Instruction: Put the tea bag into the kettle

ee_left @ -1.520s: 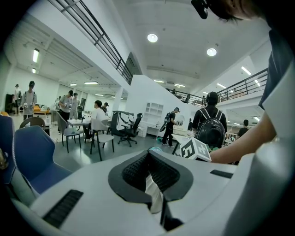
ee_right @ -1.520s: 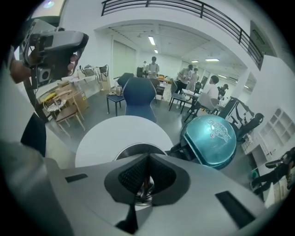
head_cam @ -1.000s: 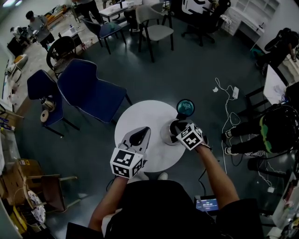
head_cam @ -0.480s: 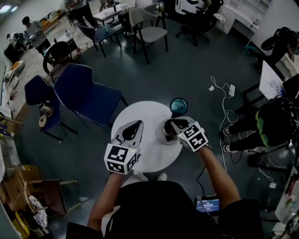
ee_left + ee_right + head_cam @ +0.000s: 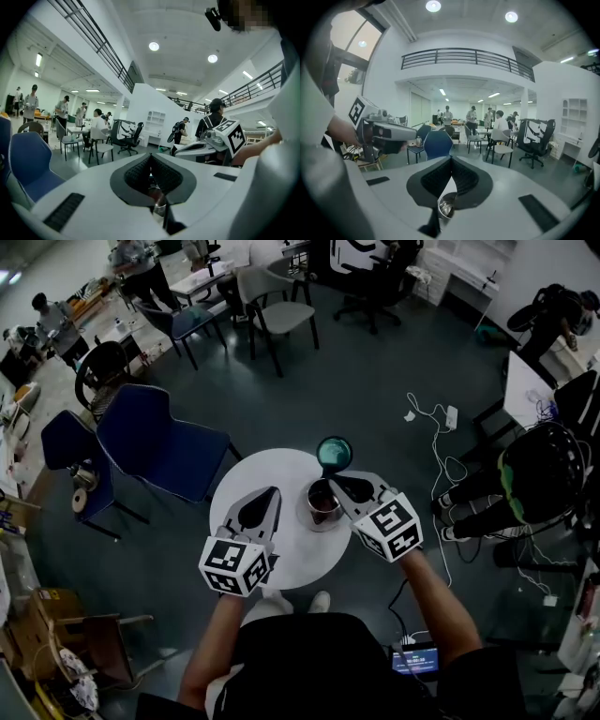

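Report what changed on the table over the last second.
The right gripper, jaws shut, drew back off the kettle toward the person, baring its open mouth. The left gripper stays where it was over the table; the teal lid still lies beyond the kettle.

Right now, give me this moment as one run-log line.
left tongs: shut, over table | right tongs: shut, at kettle rim | teal lid: off, beyond kettle | tea bag: not visible
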